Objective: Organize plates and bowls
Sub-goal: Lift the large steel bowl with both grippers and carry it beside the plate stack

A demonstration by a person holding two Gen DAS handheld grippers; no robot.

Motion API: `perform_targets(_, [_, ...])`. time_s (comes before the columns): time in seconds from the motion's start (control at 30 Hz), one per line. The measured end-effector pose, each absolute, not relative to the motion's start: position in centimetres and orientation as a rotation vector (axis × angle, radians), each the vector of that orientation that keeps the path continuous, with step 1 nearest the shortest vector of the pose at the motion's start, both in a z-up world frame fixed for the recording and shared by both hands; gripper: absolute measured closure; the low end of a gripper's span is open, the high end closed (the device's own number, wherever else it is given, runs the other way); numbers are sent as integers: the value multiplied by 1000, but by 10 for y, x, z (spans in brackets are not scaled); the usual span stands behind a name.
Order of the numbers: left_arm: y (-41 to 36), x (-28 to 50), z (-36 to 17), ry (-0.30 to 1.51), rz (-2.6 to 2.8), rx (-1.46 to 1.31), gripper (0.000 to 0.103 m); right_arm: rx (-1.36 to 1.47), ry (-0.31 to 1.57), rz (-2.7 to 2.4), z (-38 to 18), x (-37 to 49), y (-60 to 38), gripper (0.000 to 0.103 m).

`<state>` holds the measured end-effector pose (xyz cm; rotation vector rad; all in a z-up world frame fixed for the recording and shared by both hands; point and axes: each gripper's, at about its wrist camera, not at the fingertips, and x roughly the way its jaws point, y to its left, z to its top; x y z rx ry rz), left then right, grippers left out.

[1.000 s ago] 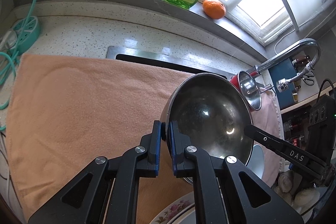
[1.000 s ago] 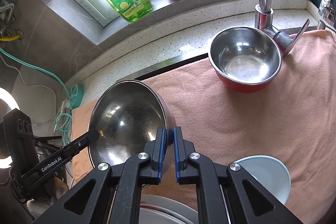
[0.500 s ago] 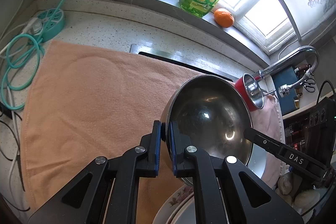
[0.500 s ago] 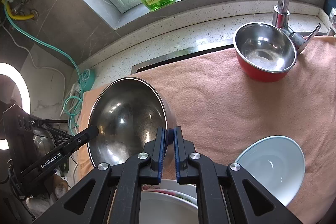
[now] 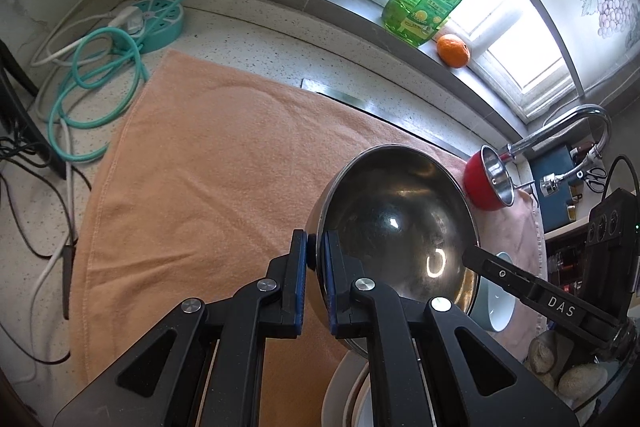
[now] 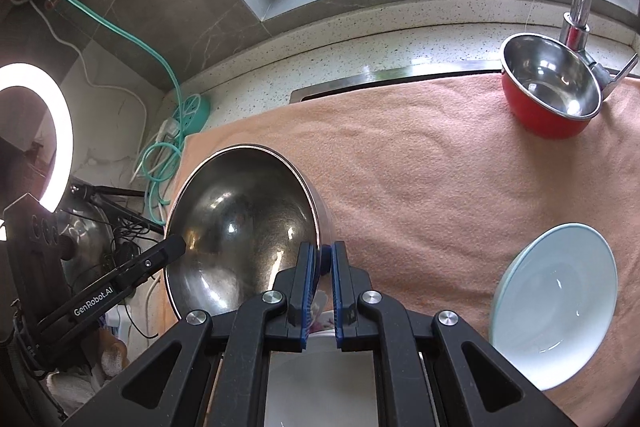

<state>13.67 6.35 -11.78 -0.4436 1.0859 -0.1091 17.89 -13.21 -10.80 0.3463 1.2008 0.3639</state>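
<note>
Sunlit window sill and a speckled table [image 5: 248, 39] frame the scene, with a peach towel [image 5: 208, 179] spread over it. Both tongs pinch 1 large steel bowl [image 5: 396, 227] by opposite rim edges: the left tongs [image 5: 316, 267] on its left rim, the right tongs [image 6: 322, 267] on its right rim. Bowl hangs tilted above a white plate [image 6: 320, 379], so neither hand is nearer. Open towel lies leftward; a red bowl [image 6: 552, 95] and pale blue bowl [image 6: 556, 303] lie rightward.

Light: bright daylight from the window [image 5: 516, 27] ahead of the tongs
Glare: ring lamp [image 6: 36, 135] blown white, far left
Edges: fisheye bending, dark corners
Focus: sharp
</note>
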Motion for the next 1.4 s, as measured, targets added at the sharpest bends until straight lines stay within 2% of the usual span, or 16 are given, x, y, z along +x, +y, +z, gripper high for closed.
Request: perform_targets(1.4, [128,33,-127,1061,120,-562,96,192,1299,599,-122,122,-44,94])
